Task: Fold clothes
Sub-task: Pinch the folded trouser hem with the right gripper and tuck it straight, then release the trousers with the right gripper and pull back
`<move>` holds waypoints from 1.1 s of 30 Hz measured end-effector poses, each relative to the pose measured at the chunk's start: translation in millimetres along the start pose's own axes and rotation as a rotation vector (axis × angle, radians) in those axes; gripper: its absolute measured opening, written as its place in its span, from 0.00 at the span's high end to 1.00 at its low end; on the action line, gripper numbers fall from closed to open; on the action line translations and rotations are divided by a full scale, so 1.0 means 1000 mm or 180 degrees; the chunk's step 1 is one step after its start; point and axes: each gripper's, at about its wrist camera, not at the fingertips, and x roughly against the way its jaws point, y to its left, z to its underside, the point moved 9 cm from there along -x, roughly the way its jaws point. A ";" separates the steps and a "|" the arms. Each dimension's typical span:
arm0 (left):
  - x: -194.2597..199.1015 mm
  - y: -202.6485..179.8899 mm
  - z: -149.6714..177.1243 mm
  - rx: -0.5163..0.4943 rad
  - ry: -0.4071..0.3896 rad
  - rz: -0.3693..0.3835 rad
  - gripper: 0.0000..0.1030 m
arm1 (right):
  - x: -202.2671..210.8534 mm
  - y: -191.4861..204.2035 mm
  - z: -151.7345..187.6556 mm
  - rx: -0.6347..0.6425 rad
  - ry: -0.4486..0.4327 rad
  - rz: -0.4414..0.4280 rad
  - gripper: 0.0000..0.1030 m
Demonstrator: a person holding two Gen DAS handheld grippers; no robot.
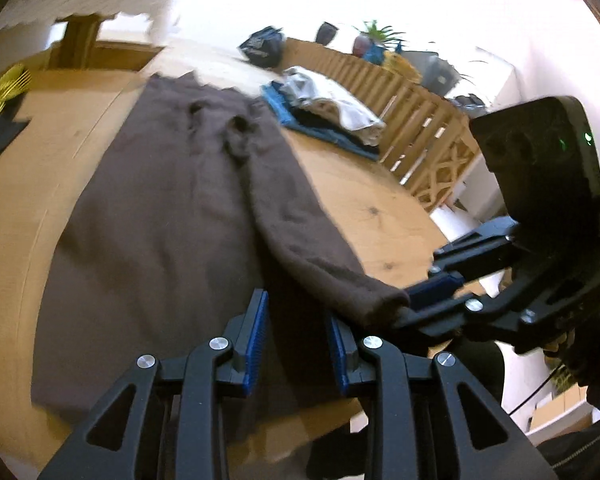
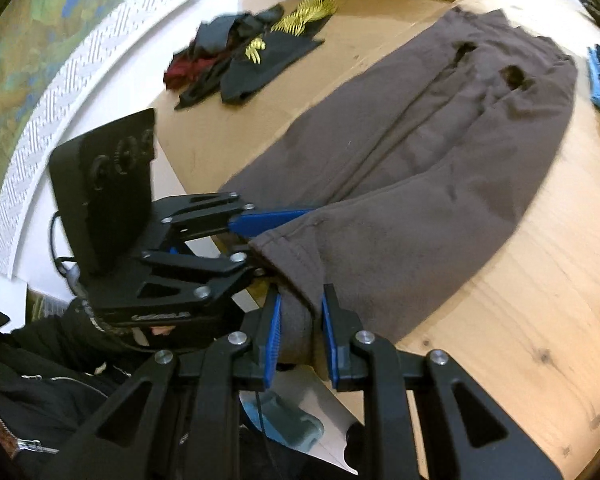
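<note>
Brown trousers flat on the desk, one leg end in my right tool

My right tool (image 2: pixel 300 330) pinches a leg cuff of the trousers (image 1: pixel 172 200); my left tool (image 1: pixel 296 344) hangs spread, empty, over the other leg. I should grip that hem squarely, then lift both evenly

Hidden, cropped and blurred bits

Brown garment (image 1: pixel 172 216): near hem runs under the left tool (image 1: pixel 296 344), cuff end covered by the right tool (image 1: pixel 416 300); in the right wrist view the cuff (image 2: pixel 300 332) sits between that tool's pads, contact too soft to call. Folded pile (image 1: pixel 324 112) blurred, items not separable. Dark clothes heap (image 2: pixel 236 60) smeared, pieces unclear. Worktop (image 2: pixel 520 320) cut by the lens edge. Sleeve (image 2: pixel 60 360) only partly in frame, hand under it hidden.
</note>
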 end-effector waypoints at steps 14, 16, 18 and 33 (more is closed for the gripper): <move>0.049 -0.004 0.024 -0.0568 -0.0039 -0.0599 0.73 | -0.029 0.020 0.019 0.0306 0.0632 0.0007 0.54; 0.047 -0.011 0.017 -0.0749 -0.0024 -0.0583 0.73 | -0.014 0.025 0.019 0.0399 0.0555 0.0012 0.54; 0.036 -0.023 0.011 -0.0962 0.0002 -0.0548 0.73 | 0.003 0.010 0.011 0.0306 0.0337 0.0186 0.55; 0.029 -0.038 0.023 -0.1318 0.0298 -0.0490 0.73 | 0.003 -0.072 -0.007 0.0198 0.0057 0.1181 0.73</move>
